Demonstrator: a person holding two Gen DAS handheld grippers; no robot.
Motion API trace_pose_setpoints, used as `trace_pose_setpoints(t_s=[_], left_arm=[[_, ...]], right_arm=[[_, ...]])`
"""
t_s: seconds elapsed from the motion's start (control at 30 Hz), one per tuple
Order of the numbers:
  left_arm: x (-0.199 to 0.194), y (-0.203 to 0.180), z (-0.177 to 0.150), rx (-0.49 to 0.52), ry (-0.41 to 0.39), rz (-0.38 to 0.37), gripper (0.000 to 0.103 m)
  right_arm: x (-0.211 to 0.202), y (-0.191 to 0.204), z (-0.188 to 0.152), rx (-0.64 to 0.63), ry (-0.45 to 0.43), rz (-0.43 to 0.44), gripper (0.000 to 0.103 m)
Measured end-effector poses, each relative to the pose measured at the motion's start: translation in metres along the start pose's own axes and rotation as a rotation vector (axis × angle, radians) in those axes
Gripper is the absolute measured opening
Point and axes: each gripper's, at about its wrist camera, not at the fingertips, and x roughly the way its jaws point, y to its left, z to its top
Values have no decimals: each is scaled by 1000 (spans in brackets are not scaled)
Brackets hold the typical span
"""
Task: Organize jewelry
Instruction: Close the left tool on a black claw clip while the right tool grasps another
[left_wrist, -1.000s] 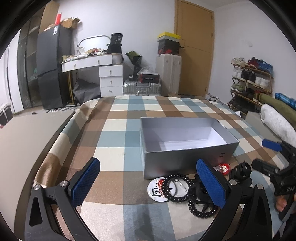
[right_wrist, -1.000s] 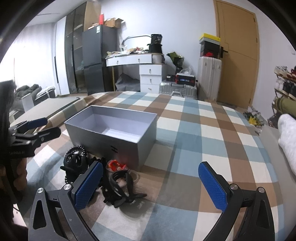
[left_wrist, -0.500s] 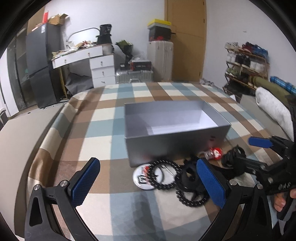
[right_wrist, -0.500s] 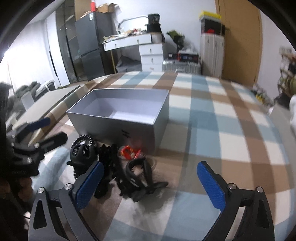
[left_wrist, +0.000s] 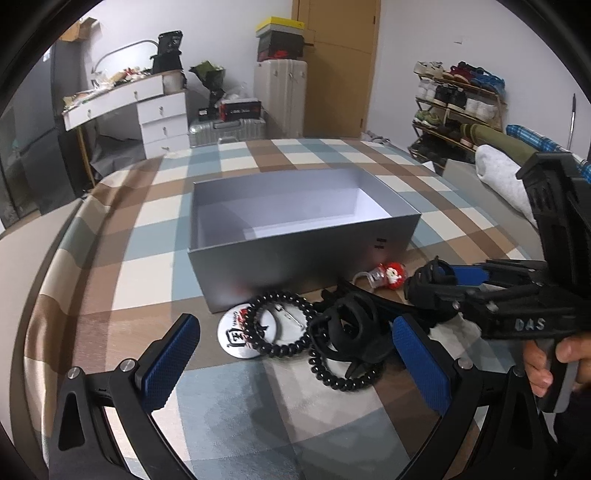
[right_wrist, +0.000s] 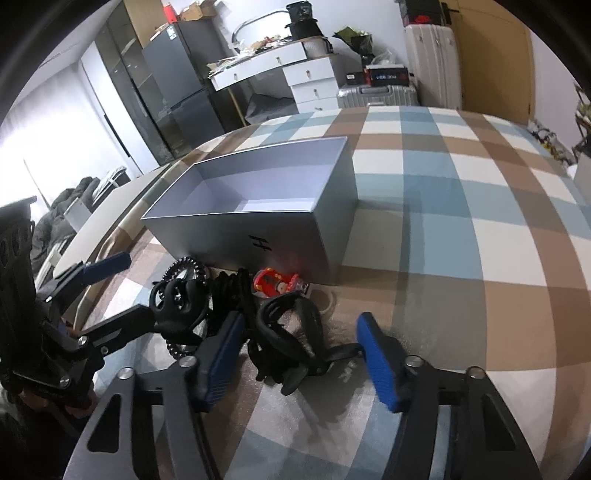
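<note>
Both grippers hover over the jewelry pile: my right gripper (right_wrist: 299, 354), jaws just closing, straddles a black hair claw (right_wrist: 288, 332) without pinching; my left gripper (left_wrist: 295, 354) gapes above the beaded bracelet (left_wrist: 275, 323) before the grey box (left_wrist: 295, 254).

Each gripper is matte black plastic with two long arms ending in fingers faced with blue, finely ribbed pads. On the left gripper (left_wrist: 295, 363) round silver screws sit at the base of each finger (left_wrist: 168, 363), and triangular cut-outs lighten the arms. The right gripper (right_wrist: 297, 356) has the same build — silver screw heads, blue pads, triangular openings. From the left wrist view its side carries raised letters reading "DAS", above a pale trigger grip held by a hand (left_wrist: 554, 363) beside a dark sleeve (left_wrist: 576, 424).
</note>
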Motion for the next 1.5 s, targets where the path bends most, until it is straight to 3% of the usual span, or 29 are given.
trace_pose_setpoints(t_s=[0.03,0.3,0.67,0.77,0.9,0.97,1.5], left_arm=[[0,0,0,3,5,-7,102],[-3,-5,0,24,14,-51,102],[5,-14,-3,18,56,-87,101],[7,-16,-4,24,63,-99,88],[12,-18,-6,28,85,-108,56],[13,-18,-7,29,86,-106,45],[-3,-12,-1,19,9,-112,44]], right_arm=[[-1,-1,0,5,-1,-2,52],[-27,2,3,-11,-123,40,52],[-33,2,1,-13,-162,84,52],[-32,0,1,-1,-159,89,52],[-34,0,1,-3,-159,94,52],[-34,-1,1,-2,-161,93,52],[-38,1,1,-1,-182,103,52]])
